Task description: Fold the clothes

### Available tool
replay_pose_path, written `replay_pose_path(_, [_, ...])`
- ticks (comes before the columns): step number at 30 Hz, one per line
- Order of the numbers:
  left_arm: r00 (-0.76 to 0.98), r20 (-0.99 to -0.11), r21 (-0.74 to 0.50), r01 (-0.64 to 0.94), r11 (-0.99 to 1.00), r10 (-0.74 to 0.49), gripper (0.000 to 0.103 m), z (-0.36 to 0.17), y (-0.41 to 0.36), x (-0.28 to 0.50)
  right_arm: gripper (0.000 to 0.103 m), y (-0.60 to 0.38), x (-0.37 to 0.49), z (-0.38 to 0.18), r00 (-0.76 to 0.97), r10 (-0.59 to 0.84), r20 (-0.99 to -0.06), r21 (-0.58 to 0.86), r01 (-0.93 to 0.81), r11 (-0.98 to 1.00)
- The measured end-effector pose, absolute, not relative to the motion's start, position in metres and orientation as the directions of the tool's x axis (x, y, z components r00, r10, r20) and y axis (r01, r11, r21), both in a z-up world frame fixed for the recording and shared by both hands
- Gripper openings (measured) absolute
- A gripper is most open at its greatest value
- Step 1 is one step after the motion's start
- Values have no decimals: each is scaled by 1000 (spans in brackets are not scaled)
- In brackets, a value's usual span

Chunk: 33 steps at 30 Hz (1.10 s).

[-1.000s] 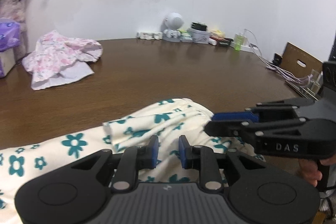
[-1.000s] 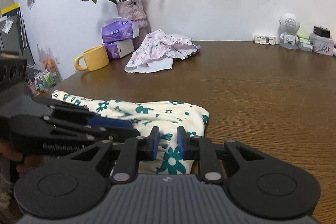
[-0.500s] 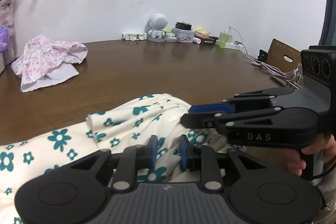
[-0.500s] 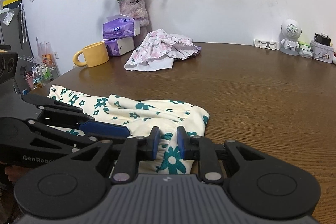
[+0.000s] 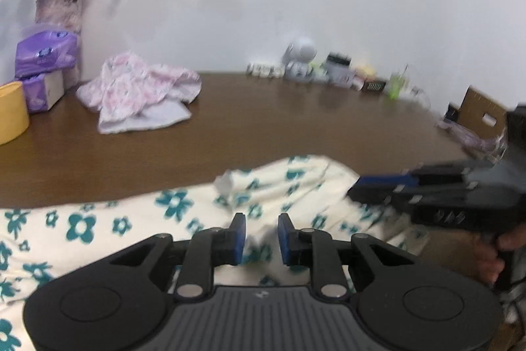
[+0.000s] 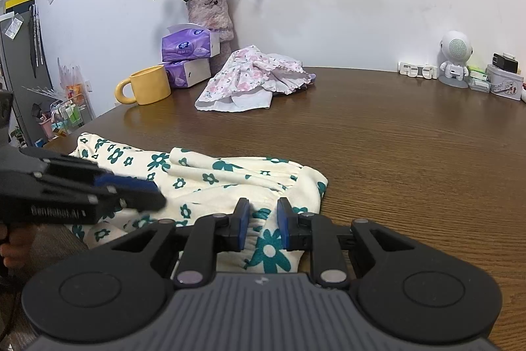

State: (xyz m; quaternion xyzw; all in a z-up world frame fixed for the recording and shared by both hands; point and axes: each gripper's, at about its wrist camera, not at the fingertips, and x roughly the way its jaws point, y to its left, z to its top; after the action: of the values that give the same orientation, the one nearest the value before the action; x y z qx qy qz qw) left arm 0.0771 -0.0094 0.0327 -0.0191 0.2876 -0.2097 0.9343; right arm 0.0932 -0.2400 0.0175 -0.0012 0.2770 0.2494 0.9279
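Clothes (image 6: 203, 183) lie on the counter (image 6: 394, 137), pinched by the right gripper (image 6: 262, 227) and seemingly the left gripper (image 5: 261, 237), marked roughly "GenRobot.AI".

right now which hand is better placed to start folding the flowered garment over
Probably right. The right gripper has the gathered waistband of the flowered garment between its fingers, beside bare table. The left gripper is over mid-cloth in a blurred view, its grip unclear.
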Motion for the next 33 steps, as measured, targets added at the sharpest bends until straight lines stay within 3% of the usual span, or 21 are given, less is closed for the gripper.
replay_pose_path(6, [689,-550,-125,490,863,-472,19,30,-44,75,19,-240,93,18,722,463,-514,138,-463,875])
replay_pose_path(14, [684,-571,-141,464,875,-454,22,17,-33,77,19,-239,94,18,721,465,-514,140,-464,875])
replay_pose_path(17, [695,-579,-124,441,889,-426,15,16,-26,76,19,-240,93,18,721,465,-513,142,-463,875])
replay_pose_path(21, [719,-564,-148,396,906,-406,16,25,-10,72,19,-240,94,18,722,464,-514,140,-463,875])
replay_pose_path(24, [712,-524,-170,450,877,-467,24,36,-14,63,19,-240,93,18,723,461,-514,136,-462,876])
replay_pose_path(27, [676,-515,-124,549,826,-527,52,42,-34,53,19,-239,93,18,723,461,-514,138,-461,877])
replay_pose_path(30, [673,-541,-58,569,821,-504,50,37,-51,52,19,-240,94,18,722,464,-513,145,-460,876])
replay_pose_path(33, [664,-579,-38,558,829,-473,26,28,-55,58,19,-240,94,18,722,464,-513,144,-460,876])
